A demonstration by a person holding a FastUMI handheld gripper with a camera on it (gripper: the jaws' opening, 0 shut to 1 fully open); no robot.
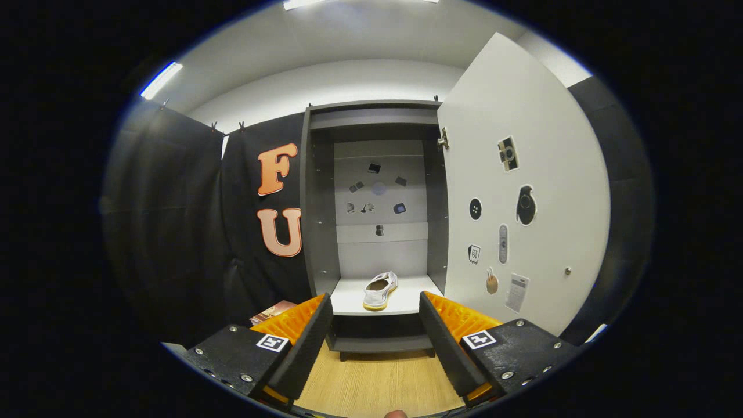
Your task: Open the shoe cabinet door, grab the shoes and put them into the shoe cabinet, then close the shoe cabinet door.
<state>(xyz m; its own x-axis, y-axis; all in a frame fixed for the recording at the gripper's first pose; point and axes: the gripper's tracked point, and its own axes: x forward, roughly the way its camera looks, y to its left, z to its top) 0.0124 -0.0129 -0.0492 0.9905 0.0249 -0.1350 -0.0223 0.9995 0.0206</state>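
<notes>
So the gripper was spread wide with nothing between its fingers, just hanging back from the shoe cabinet over the pale wood floor. Both fingers pointed straight at the open cupboard, and the gap between them framed the front edge of the lower shelf.

The shoe was already inside, a whitish slip-on with a yellowish sole, lying on that lower shelf a bit right of middle, heel toward the fingers and toe angled back toward the rear panel. It was beyond the fingertips, not touching them.

The cabinet door stood swung open to the right, its white inner face covered in little stickers, with a small knob near its outer edge. More small stickers dotted the grey back panel above the shoe. Black cloth hung left of the cabinet.
</notes>
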